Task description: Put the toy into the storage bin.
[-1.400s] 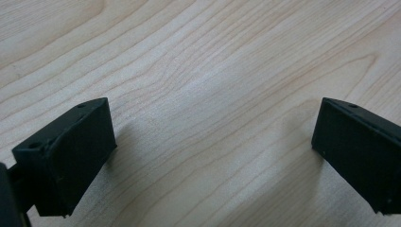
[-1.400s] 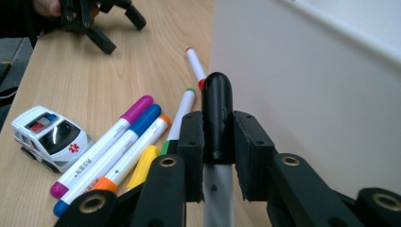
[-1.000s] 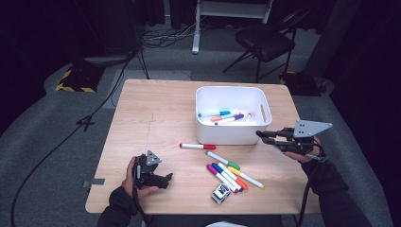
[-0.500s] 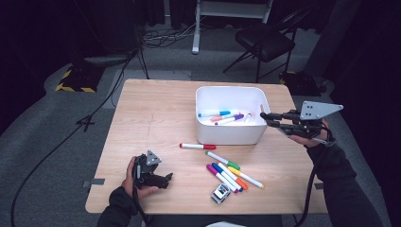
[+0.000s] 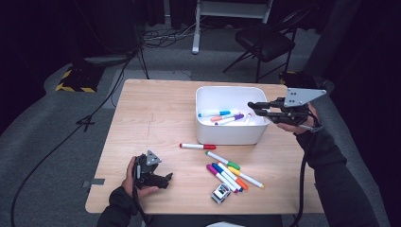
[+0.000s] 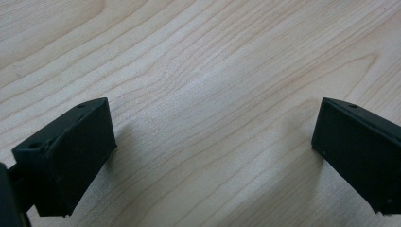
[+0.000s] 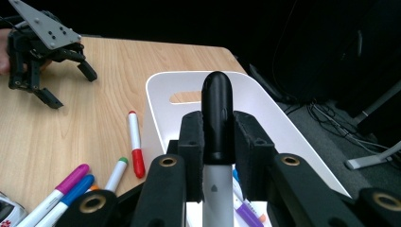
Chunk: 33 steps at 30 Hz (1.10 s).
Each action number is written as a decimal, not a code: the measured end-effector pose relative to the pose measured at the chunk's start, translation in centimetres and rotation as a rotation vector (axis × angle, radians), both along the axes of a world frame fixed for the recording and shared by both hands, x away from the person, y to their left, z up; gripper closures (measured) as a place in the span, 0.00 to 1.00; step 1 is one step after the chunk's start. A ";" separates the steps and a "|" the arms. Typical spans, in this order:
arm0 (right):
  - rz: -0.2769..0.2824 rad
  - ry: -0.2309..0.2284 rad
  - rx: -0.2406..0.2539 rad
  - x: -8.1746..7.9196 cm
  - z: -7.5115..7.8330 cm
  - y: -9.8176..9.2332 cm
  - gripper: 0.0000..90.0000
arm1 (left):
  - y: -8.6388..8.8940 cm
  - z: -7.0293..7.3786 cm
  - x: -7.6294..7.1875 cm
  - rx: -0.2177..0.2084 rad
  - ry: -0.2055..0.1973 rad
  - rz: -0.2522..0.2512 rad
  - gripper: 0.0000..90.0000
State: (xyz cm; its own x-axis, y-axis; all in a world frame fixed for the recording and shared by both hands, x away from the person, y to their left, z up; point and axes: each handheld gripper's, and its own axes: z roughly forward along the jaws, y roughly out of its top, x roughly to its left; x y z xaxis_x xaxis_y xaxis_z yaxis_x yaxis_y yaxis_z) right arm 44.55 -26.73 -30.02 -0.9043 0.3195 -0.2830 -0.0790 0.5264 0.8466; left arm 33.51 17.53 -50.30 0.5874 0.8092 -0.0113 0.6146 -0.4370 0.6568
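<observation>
the right gripper [image 7: 218,156] pinches a black-capped marker [image 7: 217,123] above the white bin [image 5: 230,135], where other markers [image 5: 222,116] lie. best to lower it level, well inside the rim, before letting go. the left gripper [image 5: 152,173] rests spread on the wooden table [image 6: 198,71].

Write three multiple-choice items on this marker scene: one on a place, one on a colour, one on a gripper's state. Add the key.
1. Where is the right gripper?
A. over the white bin
B. flat on the table
C. beside the left gripper

2. What colour is the cap of the marker it holds?
A. red
B. green
C. black

3. How stands the left gripper?
A. shut on a marker
B. open, nothing between its jaws
C. shut, empty

Key: A, its jaws reach over the bin's rim; C, the black cap sticks out between the pads; B, bare table shows between wide jaws.
</observation>
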 end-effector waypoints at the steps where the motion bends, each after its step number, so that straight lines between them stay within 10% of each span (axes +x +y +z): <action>1: 0.003 -0.002 -0.010 0.2 0.0 0.2 0.83 | 0.0 0.0 0.0 -0.002 0.000 -0.001 0.01; 17: 0.000 0.056 -0.150 3.1 -2.1 4.7 0.83 | 0.0 0.0 0.0 -0.001 0.000 0.000 0.01; 33: -0.012 0.104 -0.249 4.1 -4.3 4.8 0.83 | 0.0 0.0 0.0 -0.002 0.000 -0.001 0.01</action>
